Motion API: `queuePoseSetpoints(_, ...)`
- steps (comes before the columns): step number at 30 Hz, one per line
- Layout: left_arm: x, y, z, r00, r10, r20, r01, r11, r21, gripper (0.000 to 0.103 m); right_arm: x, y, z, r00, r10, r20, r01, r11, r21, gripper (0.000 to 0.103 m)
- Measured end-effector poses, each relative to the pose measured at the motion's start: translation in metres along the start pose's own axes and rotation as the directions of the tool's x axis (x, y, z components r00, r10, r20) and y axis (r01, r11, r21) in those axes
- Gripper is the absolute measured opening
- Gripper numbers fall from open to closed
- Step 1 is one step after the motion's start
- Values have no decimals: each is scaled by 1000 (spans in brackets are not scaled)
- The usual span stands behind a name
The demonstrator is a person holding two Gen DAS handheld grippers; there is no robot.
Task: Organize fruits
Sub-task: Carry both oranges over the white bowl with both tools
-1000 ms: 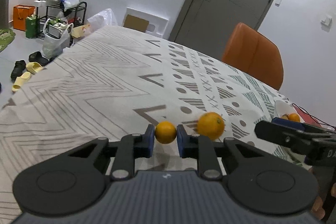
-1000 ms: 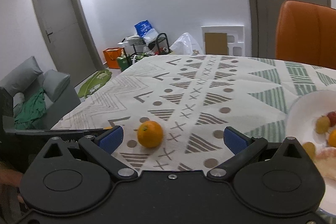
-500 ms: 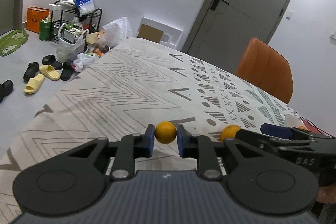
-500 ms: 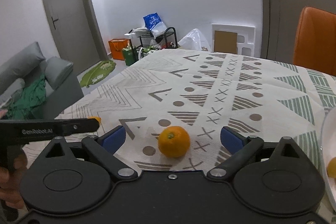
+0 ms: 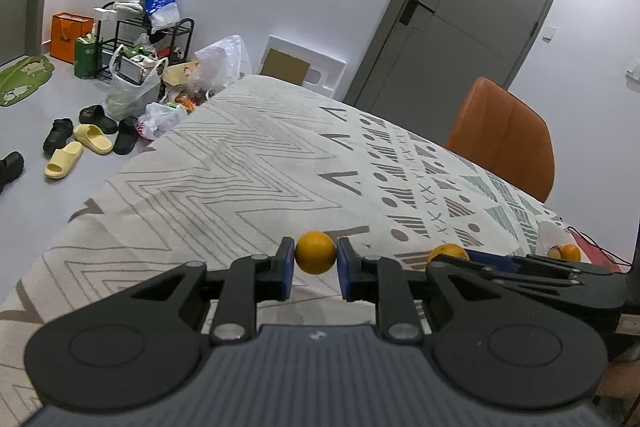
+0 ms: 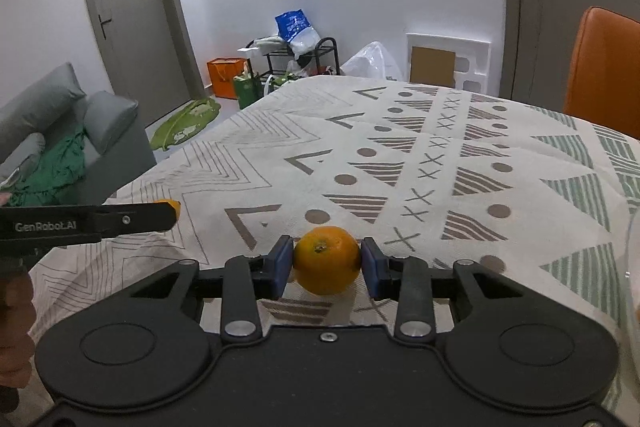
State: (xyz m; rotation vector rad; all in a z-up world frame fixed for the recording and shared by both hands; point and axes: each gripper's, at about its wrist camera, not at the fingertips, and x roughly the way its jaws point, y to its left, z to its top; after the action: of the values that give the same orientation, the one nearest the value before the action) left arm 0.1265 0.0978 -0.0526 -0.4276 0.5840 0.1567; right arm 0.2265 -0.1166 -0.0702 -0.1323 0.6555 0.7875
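Left wrist view, left to right: slippers [image 5: 80,143] and bags [image 5: 132,83] on the floor beside a black rack [image 5: 120,39]; a desk [image 5: 240,163] under a patterned cloth; the left tool [image 5: 315,269] low at the centre, its two blue pads pinching a small orange [image 5: 315,251] held just above the cloth; to its right a larger orange [image 5: 447,251] half hidden behind the right tool [image 5: 496,261], which reaches in from the right edge; a grey door [image 5: 472,11] and an orange chair [image 5: 504,135] behind; a white plate [image 5: 554,241] near the far right edge of the desk, with small fruit on it. Right wrist view, left to right: a grey sofa [image 6: 60,123] with green cloth on it; the left tool [image 6: 160,215] seen side-on at the left edge, labelled GenRobot.AI, a sliver of the small orange [image 6: 170,204] showing at its tip, with part of a hand [image 6: 16,311] below; the right tool [image 6: 327,263] at the centre, both blue pads pressed against the sides of the larger orange [image 6: 327,259], which sits low over the cloth, stem end towards the camera; whether it touches the cloth cannot be told. The orange chair [image 6: 604,67] stands at the far right.
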Motion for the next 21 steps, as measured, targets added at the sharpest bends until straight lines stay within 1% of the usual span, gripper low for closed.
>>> queuePoseSetpoints(8, 4, -27, -4, 999, -40, -9, 41, 998, 42, 21, -31, -20, -2, 998, -20, 52, 18, 999, 34, 35)
queuePoseSetpoints(21, 15, -71, -7, 994, -107, -26, 109, 989, 101, 21, -77, -72, -14, 987, -123, 106, 109, 986, 122, 35)
